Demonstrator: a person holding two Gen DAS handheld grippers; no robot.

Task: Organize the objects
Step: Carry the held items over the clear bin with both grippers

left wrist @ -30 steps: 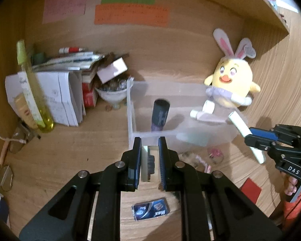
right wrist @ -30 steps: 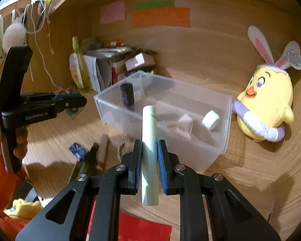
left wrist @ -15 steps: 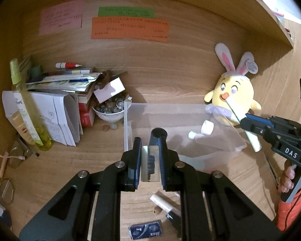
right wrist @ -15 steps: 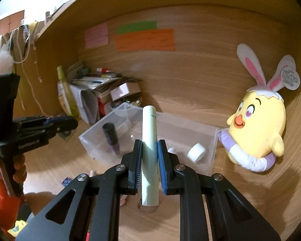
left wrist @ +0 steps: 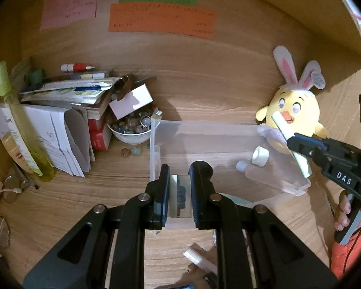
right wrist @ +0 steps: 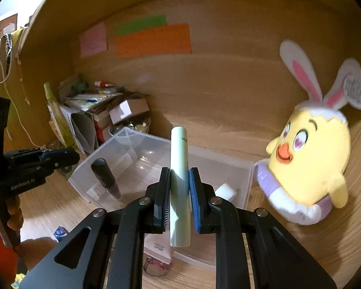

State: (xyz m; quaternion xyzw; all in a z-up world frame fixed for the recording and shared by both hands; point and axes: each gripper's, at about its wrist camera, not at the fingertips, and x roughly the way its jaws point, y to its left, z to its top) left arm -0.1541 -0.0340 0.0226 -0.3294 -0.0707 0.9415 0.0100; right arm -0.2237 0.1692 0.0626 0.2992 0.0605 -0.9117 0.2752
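**Both grippers raised toward the clear bin, each carrying one item**

Since a second ago: both grippers have come up and forward, so the clear bin (right wrist: 156,159) now sits lower and closer under the jaws in both wrist views; the loose items on the desk (left wrist: 67,192) have dropped toward the bottom edge of the left view.

Right gripper (right wrist: 179,200): jaws clamped tight on a pale green tube (right wrist: 179,168). Long axis of the tube runs crosswise to the jaw pads, upright in the right wrist view, one end well above the jaws, the other below. The bin lies straight ahead and below the jaws, its open top facing them.

Left gripper (left wrist: 178,197): jaws nearly closed on a small clear block with a dark core (left wrist: 179,193). The bin's near left corner lies directly beyond the fingertips.

Bin contents: dark cylinder (right wrist: 106,178), upright and tilted; white cap (left wrist: 260,156); small clear bottle (left wrist: 250,171).

Beyond: plush chick (right wrist: 310,163) just beside the bin's right end; bowl of stones (left wrist: 130,130) just beside the left end.

Judgement: both are near; the right jaws seem better centred over the open interior.
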